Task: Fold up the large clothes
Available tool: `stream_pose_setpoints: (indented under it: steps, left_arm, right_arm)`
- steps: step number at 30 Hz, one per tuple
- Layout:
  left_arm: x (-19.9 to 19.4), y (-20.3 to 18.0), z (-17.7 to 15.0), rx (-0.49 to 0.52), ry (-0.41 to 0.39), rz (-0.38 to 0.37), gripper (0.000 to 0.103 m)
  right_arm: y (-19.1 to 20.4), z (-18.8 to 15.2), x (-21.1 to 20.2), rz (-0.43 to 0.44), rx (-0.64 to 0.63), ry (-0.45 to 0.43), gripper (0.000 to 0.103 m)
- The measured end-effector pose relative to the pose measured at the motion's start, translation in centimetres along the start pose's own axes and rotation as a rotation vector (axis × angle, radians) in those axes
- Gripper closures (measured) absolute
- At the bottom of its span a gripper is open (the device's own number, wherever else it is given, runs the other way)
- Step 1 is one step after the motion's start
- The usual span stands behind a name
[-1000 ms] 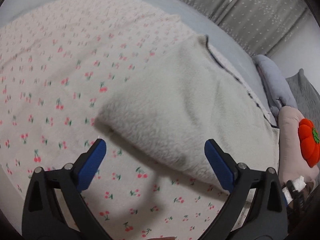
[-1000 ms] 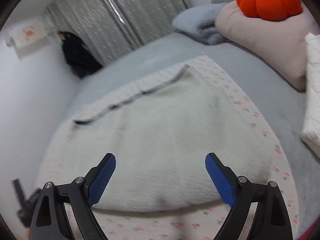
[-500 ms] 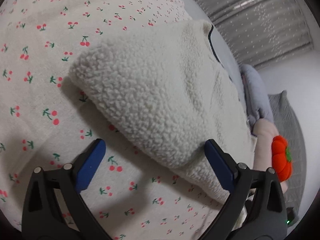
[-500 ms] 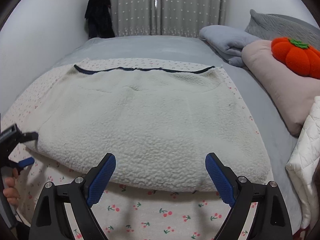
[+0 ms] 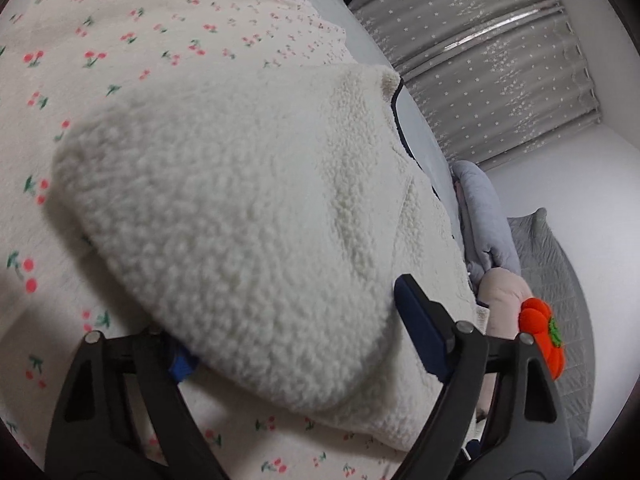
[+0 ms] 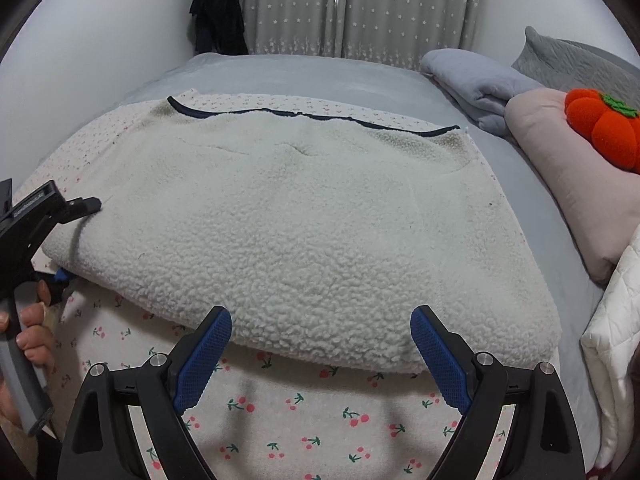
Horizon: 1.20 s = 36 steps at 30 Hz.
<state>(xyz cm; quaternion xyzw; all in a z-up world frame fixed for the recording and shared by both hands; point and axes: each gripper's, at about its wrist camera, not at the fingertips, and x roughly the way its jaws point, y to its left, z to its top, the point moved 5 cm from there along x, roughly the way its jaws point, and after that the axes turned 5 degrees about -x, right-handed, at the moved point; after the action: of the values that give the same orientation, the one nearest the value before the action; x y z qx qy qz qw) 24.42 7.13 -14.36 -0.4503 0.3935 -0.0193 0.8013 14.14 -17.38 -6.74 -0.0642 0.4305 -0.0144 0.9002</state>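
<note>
A large white fleece garment [image 6: 304, 216] with dark trim along its far edge lies folded on a cherry-print blanket [image 6: 304, 424]. It also fills the left wrist view [image 5: 248, 208]. My left gripper [image 5: 296, 336] is open with the garment's near-left corner between its jaws; one finger lies under the fleece, the other over it. In the right wrist view the left gripper [image 6: 68, 240] sits at the garment's left corner. My right gripper [image 6: 320, 360] is open and empty, just short of the garment's near edge.
A pink pillow [image 6: 568, 184] with an orange pumpkin plush [image 6: 604, 132] lies at the right, with a folded grey blanket [image 6: 476, 84] behind it and a white quilted item [image 6: 616, 336] at the right edge. Grey curtains [image 6: 352, 4] hang behind the bed.
My left gripper has moved forward onto the garment's corner, which now sits between its jaws. My right gripper has closed in on the near edge and stayed open.
</note>
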Motion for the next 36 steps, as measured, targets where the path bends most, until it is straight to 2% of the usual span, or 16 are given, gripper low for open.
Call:
stream_pose_setpoints:
  steps: [2,7,10,13,16,19,22,25,27,28,30,32,34,36]
  left_arm:
    - [0.3,-0.1,0.6,0.024,-0.017,0.021,0.023]
    - [-0.7,-0.5,1.7,0.061,-0.073,0.047,0.066]
    - [-3.0,-3.1,2.3,0.14,-0.145,0.019,0.072]
    - [-5.1,-3.9,2.6,0.141,-0.182,-0.031,0.074]
    - [-6.7,-3.4,3.0,0.114,-0.237,-0.022,0.074]
    - [-8.3,-1.8,4.4,0.052,-0.26,-0.028,0.075]
    - [-10.4,0.4,6.0,0.022,-0.289,-0.018,0.075]
    - [-11.7,2.1,6.9,0.015,-0.304,-0.002,0.075]
    - [-11.6,2.9,7.2,0.006,-0.283,-0.008,0.075]
    - [-11.5,2.9,7.1,0.009,-0.28,-0.007,0.075]
    - [-11.5,2.8,7.1,0.036,-0.284,0.002,0.075]
    - [-11.5,2.5,7.0,0.055,-0.288,0.0,0.075]
    - [-11.5,2.5,6.9,0.061,-0.289,0.0,0.075]
    - [-11.6,2.3,6.7,0.087,-0.296,0.005,0.075]
  right_arm:
    - [0.3,-0.1,0.3,0.004,-0.002,0.014,0.01]
    - [1.1,-0.4,1.1,0.009,-0.017,0.037,0.01]
    - [1.4,-0.4,1.0,0.0,-0.027,0.035,0.01]
    - [1.3,0.2,0.2,0.04,0.018,-0.005,0.01]
    - [1.2,1.2,-0.9,0.129,0.081,-0.072,0.01]
    - [1.6,2.2,-1.5,0.21,0.129,-0.109,0.013]
    - [2.6,3.2,-1.6,0.295,0.158,-0.122,0.02]
    - [4.4,4.1,-1.3,0.379,0.171,-0.119,0.03]
    - [6.3,5.0,-0.6,0.432,0.156,-0.104,0.043]
    - [7.2,5.3,-0.3,0.453,0.143,-0.097,0.047]
    - [9.5,6.2,0.7,0.492,0.11,-0.078,0.061]
    - [11.1,6.7,1.9,0.49,0.086,-0.054,0.073]
    - [11.9,6.7,3.5,0.438,0.101,-0.008,0.078]
    - [11.9,6.5,5.2,0.433,0.138,0.039,0.084]
